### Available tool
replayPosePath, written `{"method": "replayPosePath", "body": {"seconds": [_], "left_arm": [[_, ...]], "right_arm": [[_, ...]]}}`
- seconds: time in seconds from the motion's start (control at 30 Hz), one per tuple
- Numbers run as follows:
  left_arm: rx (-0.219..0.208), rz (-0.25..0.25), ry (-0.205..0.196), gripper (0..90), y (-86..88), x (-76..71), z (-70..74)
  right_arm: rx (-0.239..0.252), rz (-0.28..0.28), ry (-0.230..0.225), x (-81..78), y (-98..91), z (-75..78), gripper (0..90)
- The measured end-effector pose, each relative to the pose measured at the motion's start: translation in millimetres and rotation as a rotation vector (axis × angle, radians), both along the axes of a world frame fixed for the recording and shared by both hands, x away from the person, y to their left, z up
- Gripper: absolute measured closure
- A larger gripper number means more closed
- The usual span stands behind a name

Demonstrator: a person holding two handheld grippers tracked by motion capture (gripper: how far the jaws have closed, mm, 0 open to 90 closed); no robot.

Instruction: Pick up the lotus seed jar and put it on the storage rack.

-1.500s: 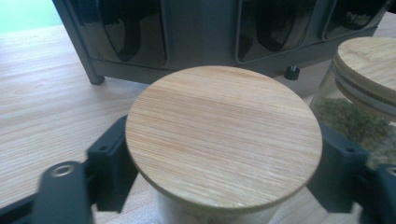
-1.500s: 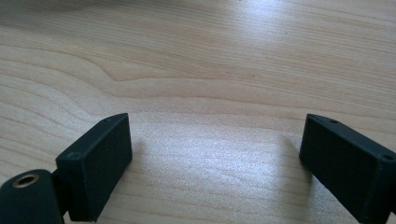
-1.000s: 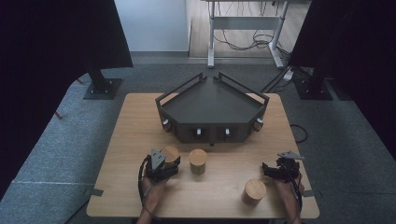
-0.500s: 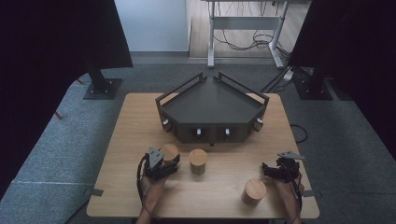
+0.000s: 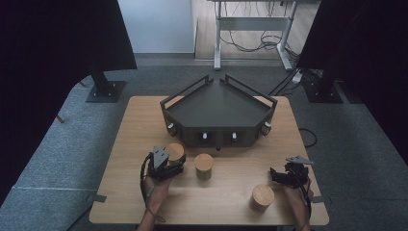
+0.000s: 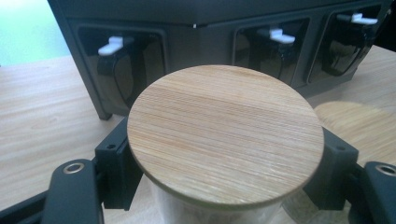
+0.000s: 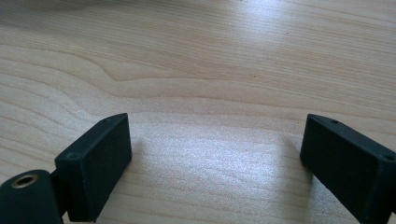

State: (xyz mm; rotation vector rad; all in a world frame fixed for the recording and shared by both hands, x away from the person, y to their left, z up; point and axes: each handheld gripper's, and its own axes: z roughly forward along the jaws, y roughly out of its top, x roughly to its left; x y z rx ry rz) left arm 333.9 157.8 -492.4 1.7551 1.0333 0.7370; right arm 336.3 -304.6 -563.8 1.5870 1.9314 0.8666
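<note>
While the left gripper [image 5: 169,166] grips a wood-lidded jar [image 5: 175,152], the dark rack [image 5: 219,115] stands just ahead of it.

Largest first: the bench [image 5: 144,120] carries the rack, whose front face has recessed bays with white clips [image 6: 113,45] directly beyond the held jar [image 6: 224,135], so the coming move probably turns on that short forward line into a bay. The jar stands upright, its axis vertical, clamped at its body between the jaws, which close firmly on both sides under the lid. A second jar [image 5: 204,166] sits just to the gripper's right, a third [image 5: 262,196] well apart, just beside the right gripper [image 5: 284,175]. That gripper rests low over bare wood, jaws wide apart and empty. The left forearm reaches forward, gripper level.
</note>
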Motion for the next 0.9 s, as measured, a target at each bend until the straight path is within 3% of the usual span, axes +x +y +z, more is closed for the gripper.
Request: {"method": "replayPosePath", "body": {"seconds": [0.9], "left_arm": [[0.022,-0.031,0.01,25.9,-2.3,21.2,36.0]], "right_arm": [[0.0,0.008,0.0,-0.6,0.2,0.0,8.1]]}}
